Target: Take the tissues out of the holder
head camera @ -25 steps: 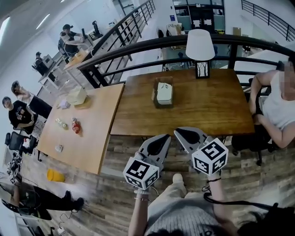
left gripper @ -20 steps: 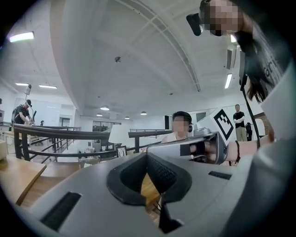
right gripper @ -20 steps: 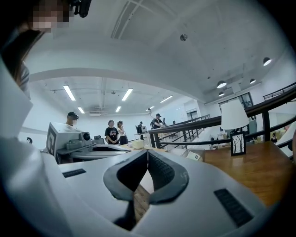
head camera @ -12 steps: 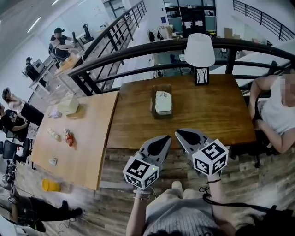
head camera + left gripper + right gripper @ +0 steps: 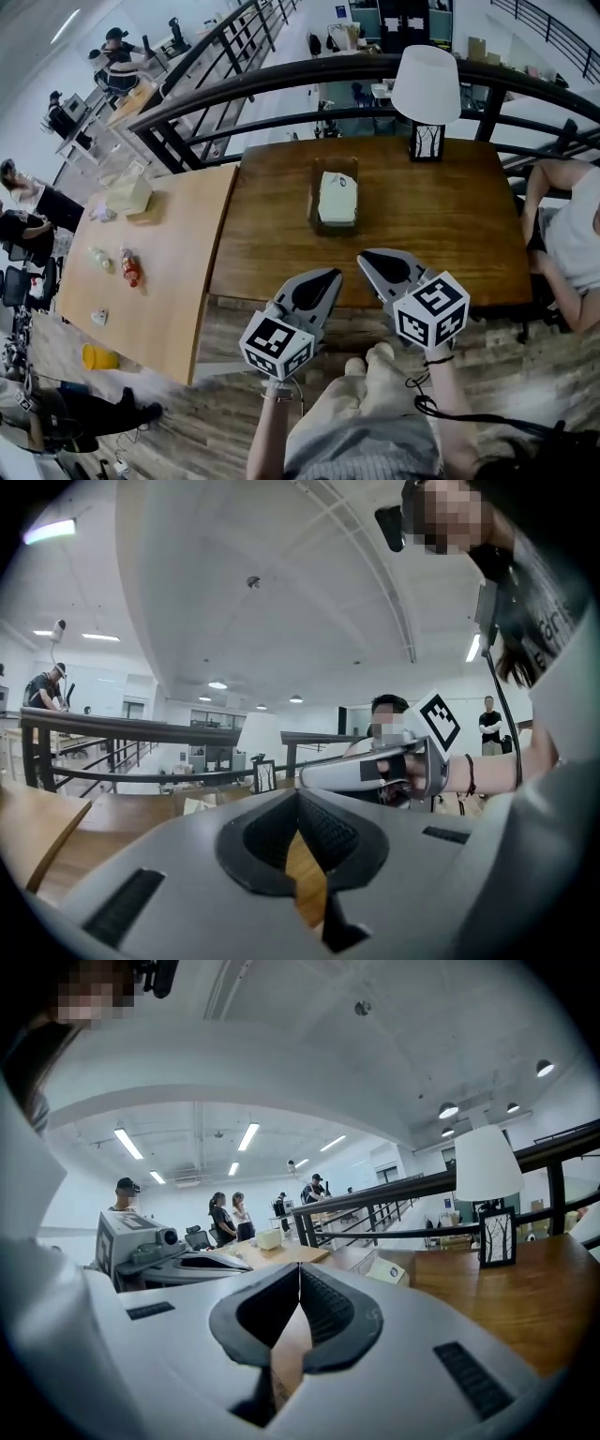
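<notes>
The dark table (image 5: pixel 441 225) spreads ahead of both sets of fingers, whose tips show over its near edge. A paler table (image 5: pixel 159 272) lies off to the left of the left gripper's fingers. A lamp (image 5: pixel 427 89) stands far beyond the right gripper's fingers, at the dark table's back edge. The left gripper (image 5: pixel 333 274) and right gripper (image 5: pixel 364 256) hover side by side, each clenched tight on nothing. The holder (image 5: pixel 334 227) sits well ahead of both fingertips, with the tissues (image 5: pixel 337 199) inside it.
</notes>
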Demonstrator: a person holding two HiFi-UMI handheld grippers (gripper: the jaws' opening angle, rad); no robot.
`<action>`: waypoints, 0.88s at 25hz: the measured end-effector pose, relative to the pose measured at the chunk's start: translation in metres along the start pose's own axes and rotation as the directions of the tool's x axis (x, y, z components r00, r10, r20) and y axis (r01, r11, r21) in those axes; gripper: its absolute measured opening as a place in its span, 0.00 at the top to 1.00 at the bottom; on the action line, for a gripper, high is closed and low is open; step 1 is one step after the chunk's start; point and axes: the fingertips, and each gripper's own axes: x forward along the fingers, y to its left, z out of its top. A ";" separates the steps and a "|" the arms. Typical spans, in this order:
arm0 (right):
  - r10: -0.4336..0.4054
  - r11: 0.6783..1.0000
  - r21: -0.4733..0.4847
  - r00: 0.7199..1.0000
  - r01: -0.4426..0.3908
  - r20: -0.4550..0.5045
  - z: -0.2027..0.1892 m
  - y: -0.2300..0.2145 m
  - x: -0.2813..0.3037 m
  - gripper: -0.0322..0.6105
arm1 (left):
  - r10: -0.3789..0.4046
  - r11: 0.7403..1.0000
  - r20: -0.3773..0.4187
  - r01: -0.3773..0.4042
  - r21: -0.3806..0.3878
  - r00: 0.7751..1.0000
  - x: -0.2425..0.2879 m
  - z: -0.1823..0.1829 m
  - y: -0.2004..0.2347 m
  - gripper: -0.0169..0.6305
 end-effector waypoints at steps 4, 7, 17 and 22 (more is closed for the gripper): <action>0.026 1.000 0.007 0.996 -0.026 -0.085 -0.008 -0.027 0.026 0.93 | 0.055 0.998 -0.038 -0.054 0.026 0.998 0.022 -0.014 0.020 0.96; 0.084 0.996 0.007 0.987 -0.084 -0.136 -0.009 -0.041 0.048 0.93 | 0.107 0.994 -0.053 -0.106 0.008 0.993 0.037 -0.021 0.044 0.96; 0.227 0.974 0.054 0.935 -0.221 -0.272 -0.019 -0.077 0.116 0.79 | 0.205 0.977 -0.077 -0.209 -0.044 0.976 0.065 -0.033 0.092 0.96; 0.226 0.973 0.040 0.914 -0.226 -0.336 -0.017 -0.092 0.157 0.76 | 0.212 0.974 -0.086 -0.218 -0.057 0.973 0.074 -0.038 0.122 0.96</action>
